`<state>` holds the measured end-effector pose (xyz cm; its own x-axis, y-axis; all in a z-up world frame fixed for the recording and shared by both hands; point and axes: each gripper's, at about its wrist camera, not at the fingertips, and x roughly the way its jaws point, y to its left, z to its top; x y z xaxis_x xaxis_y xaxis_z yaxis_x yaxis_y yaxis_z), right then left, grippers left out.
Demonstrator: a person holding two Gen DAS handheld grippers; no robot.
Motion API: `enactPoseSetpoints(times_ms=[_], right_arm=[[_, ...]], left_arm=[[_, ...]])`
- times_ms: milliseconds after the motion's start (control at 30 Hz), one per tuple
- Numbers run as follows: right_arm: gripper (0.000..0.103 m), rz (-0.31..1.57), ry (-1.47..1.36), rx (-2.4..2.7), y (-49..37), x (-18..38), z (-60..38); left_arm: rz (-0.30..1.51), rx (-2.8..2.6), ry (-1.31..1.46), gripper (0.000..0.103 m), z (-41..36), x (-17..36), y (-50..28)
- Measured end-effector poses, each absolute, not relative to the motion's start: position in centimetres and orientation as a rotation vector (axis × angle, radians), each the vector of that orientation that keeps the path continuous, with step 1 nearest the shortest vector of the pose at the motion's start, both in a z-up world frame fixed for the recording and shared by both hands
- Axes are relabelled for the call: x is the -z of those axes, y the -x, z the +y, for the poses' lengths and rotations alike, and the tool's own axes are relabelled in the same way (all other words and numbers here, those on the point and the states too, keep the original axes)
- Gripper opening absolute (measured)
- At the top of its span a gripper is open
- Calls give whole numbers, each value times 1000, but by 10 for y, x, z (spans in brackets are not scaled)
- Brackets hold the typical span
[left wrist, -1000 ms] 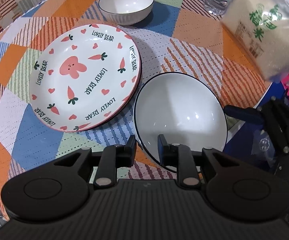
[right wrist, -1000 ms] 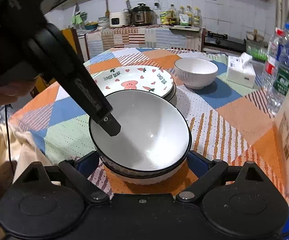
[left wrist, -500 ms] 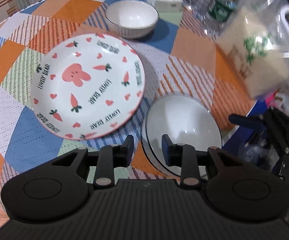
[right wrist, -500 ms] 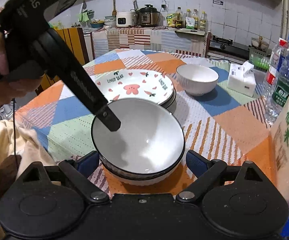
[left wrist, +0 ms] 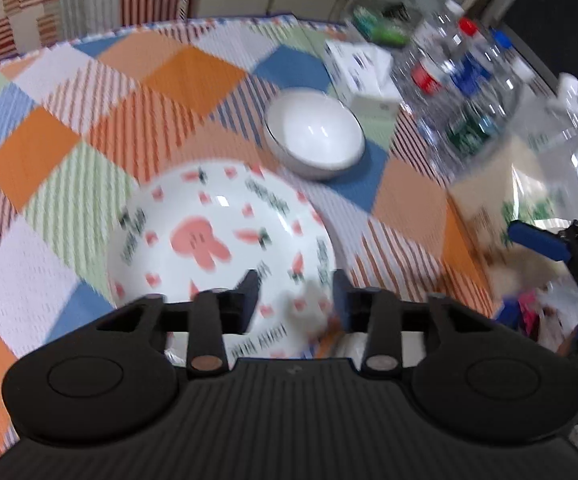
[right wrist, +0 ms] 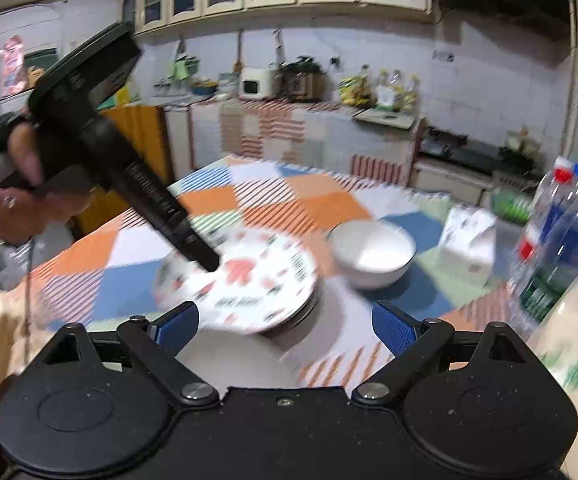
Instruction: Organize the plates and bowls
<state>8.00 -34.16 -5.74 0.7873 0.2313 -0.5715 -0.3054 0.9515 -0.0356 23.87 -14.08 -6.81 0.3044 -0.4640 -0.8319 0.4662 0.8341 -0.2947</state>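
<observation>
A stack of white plates with pink rabbit and carrot print point(left wrist: 217, 244) lies on the patchwork tablecloth; it also shows in the right wrist view point(right wrist: 249, 280). A small white bowl point(left wrist: 315, 140) stands beyond it, also seen in the right wrist view point(right wrist: 371, 254). My left gripper point(left wrist: 295, 292) is open and empty above the plates' near rim. My right gripper point(right wrist: 285, 330) is open wide and empty, with the far rim of a large white bowl point(right wrist: 237, 356) low between its blue pads. The frames are blurred by motion.
Several water bottles point(left wrist: 461, 80) and a tissue box point(left wrist: 363, 68) stand at the table's far right. A bag of rice point(left wrist: 529, 184) sits at the right edge. The left gripper's body point(right wrist: 101, 128) and the hand holding it fill the left of the right wrist view.
Both grippers have risen and pulled back from the large white bowl. The left gripper's jaws have opened wider and it now points over the printed plates.
</observation>
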Motion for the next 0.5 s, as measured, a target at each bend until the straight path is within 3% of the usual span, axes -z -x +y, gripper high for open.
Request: enactPoseSetpoints(times_ms=[67, 133, 500], right_arm=[[96, 589, 109, -266, -97, 54, -348], [94, 607, 61, -253, -118, 53, -356], [68, 878, -380, -101, -247, 97, -408]], left_arm=[[1059, 597, -11, 55, -144, 70, -251], [1056, 587, -54, 55, -151, 74, -262], [1036, 569, -47, 55, -182, 102, -331]])
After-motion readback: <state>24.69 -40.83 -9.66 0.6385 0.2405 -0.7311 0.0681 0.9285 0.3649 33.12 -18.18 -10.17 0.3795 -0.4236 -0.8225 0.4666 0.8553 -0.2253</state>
